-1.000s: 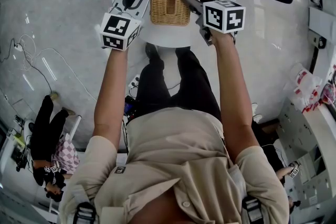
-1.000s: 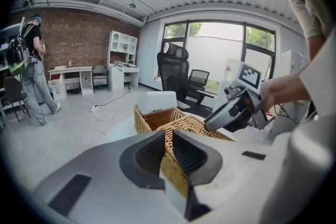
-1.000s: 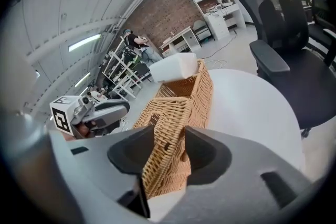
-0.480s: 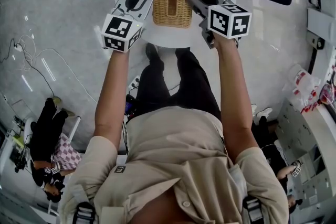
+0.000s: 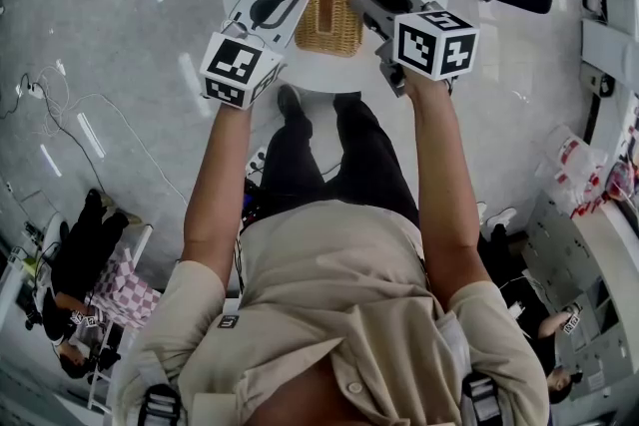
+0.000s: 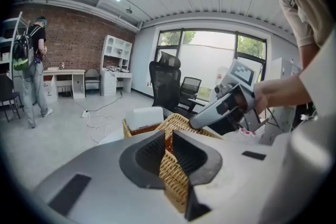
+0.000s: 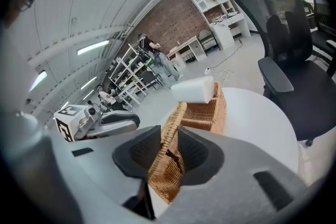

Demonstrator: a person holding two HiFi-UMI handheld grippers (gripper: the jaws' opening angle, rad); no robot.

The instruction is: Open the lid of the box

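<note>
Right gripper view: my right gripper (image 7: 169, 140) is closing on the wicker lid (image 7: 164, 176), left gripper (image 6: 169, 147) shut, empty I think; shallow bite, lid might slip out

Your left claw (image 6: 169, 140), jaws pressed together, noses up to the wicker box (image 6: 173, 178). At 2 o'clock your right claw (image 6: 199, 120) is closing on the wicker lid (image 6: 181, 121). A white block (image 6: 144, 117) sits at 11 o'clock.
</note>
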